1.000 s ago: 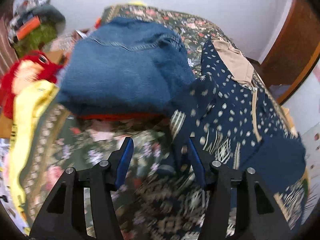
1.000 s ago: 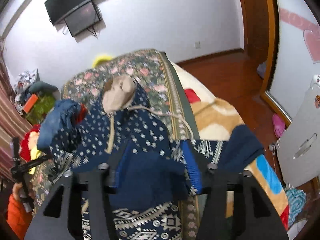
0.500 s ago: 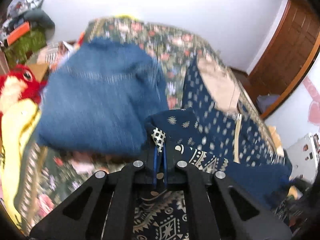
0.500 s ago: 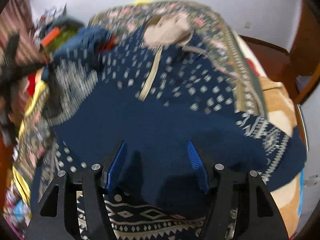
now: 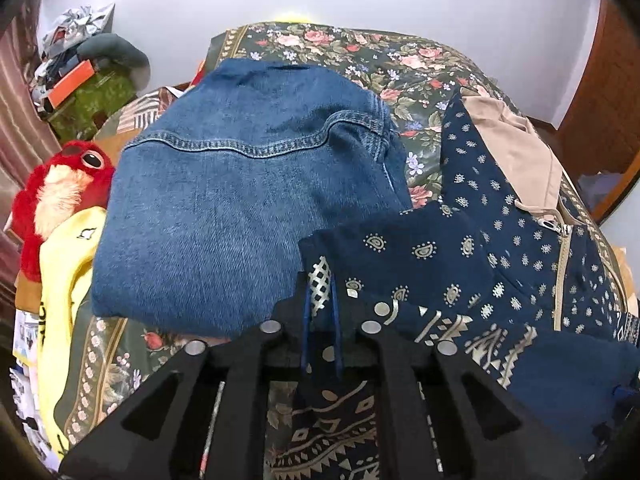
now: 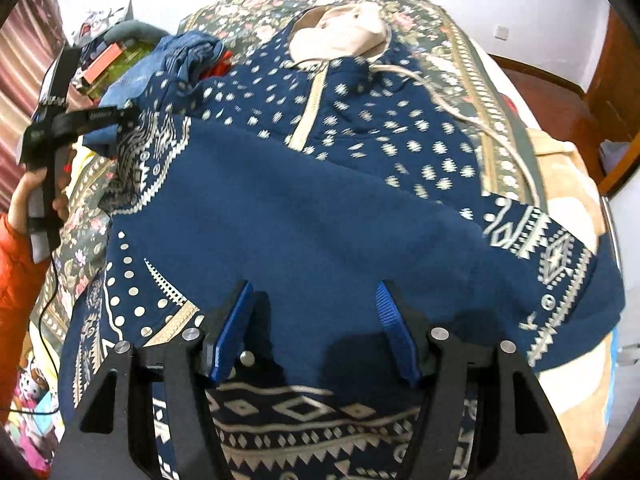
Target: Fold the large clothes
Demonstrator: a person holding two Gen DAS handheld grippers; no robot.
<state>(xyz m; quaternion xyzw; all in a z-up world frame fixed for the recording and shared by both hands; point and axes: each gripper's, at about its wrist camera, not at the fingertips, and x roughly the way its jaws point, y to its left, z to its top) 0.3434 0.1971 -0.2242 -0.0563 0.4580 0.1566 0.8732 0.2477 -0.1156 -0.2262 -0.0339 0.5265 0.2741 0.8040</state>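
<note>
Across the floral bedspread lies the navy patterned zip hoodie with a beige hood, its left sleeve cuff pinched in the closed left gripper. Over the near hem, the right gripper hangs with jaws apart, gripping nothing. I'd draw that sleeve flat across the chest, clear of the folded blue denim garment to the left.

Floral bed: folded jeans, navy patterned hoodie spread.
</note>
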